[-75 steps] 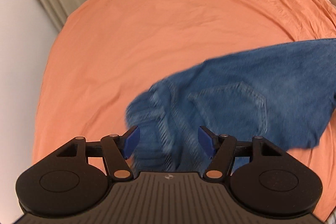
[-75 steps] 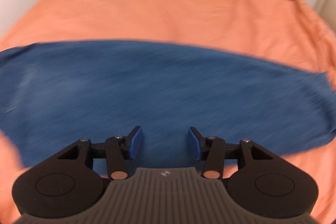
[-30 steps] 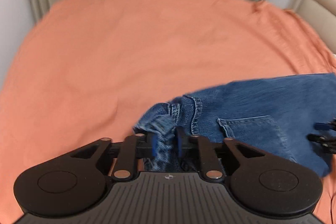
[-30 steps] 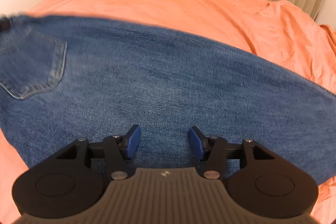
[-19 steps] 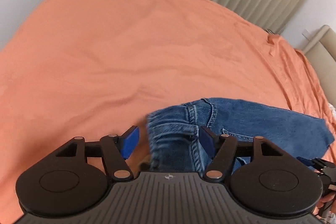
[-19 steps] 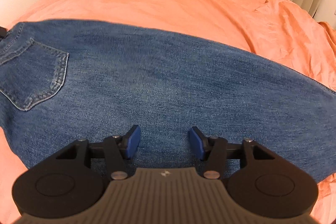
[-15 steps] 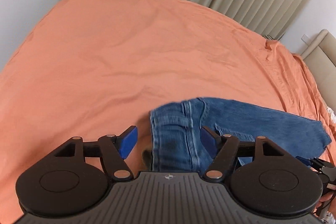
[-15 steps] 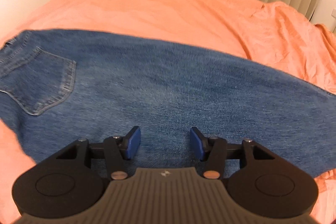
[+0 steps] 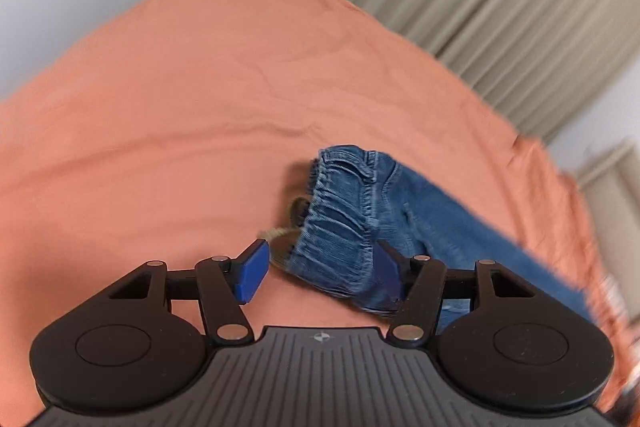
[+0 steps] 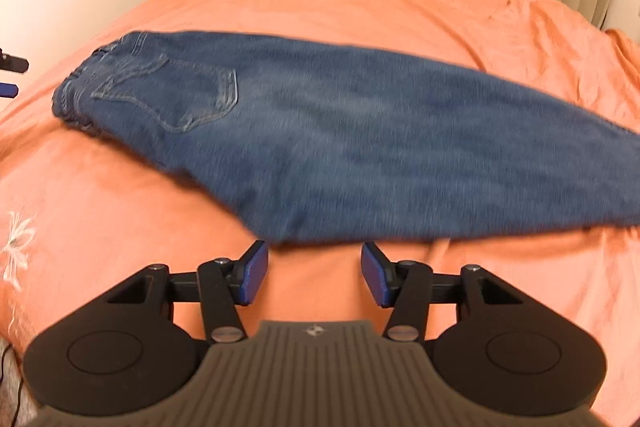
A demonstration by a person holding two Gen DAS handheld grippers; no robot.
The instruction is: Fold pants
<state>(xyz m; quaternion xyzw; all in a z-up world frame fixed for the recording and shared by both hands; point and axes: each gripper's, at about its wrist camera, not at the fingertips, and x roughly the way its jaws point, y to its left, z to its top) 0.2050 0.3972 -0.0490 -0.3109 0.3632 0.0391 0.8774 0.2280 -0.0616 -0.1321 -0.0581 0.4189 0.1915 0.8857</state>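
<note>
- Pants point(image 10: 352, 147) lie on the orange bed point(image 10: 360, 7), folded lengthwise so that one leg covers the other; one back pocket point(image 10: 176, 95) faces up.
- The waistband point(image 9: 340, 219) is bunched and a little crumpled at the left end, and the leg end runs out of the picture at the right, so I cannot tell how neat it is there.
- The left gripper point(image 9: 320, 273) is released – its jaws have just been closing a little, yet they are apart; the waistband lies between them, against the right pad, but nothing pinches it.
- The right gripper point(image 10: 314, 275) is released too and holds nothing; it hovers just before the near edge of the pants, with bare sheet between its pads.
- Done, as I judge: the first fold along the length, and the pants are set down flat.
- Left, I think – to smooth the waistband, then to fold the legs across toward the waist, once or twice.
</note>
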